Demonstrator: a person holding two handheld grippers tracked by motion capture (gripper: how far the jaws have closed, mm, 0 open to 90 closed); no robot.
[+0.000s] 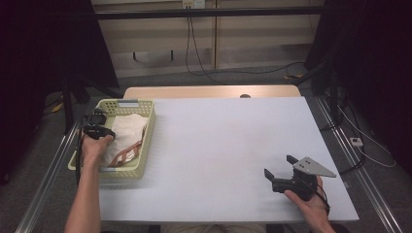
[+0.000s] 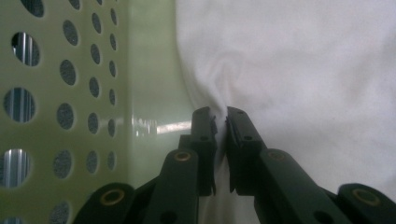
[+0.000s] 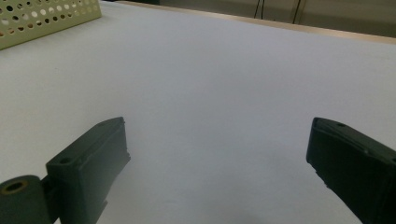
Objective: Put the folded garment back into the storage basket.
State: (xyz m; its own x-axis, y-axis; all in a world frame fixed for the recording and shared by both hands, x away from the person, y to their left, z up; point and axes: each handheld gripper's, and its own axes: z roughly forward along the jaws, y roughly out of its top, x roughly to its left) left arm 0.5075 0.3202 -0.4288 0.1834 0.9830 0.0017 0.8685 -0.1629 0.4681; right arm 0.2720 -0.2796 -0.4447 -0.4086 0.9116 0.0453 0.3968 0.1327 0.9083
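Inside the basket [image 1: 145,121], left gripper [image 2: 221,122] pinches white cloth [image 2: 303,70], presumably for lifting; right gripper [image 3: 217,154] waits wide open, empty.

A table [image 1: 218,145] with a plain white top was seen from above, and a strip of light wood was exposed along its far edge. One thing was carried directly on it: a pale yellow-green perforated basket [image 1: 145,141], which was set at the near-left part of the top, its left wall close to the table's left edge. From the right gripper view the basket's [image 3: 51,18] holed wall was seen standing on the white surface [image 3: 224,93], far off to the left. To the right of the basket the white top was left bare. A small dark mark [image 1: 245,96] was noted on the wooden strip, well to the right of the basket; it may have been a hole, though it was too small to be judged.
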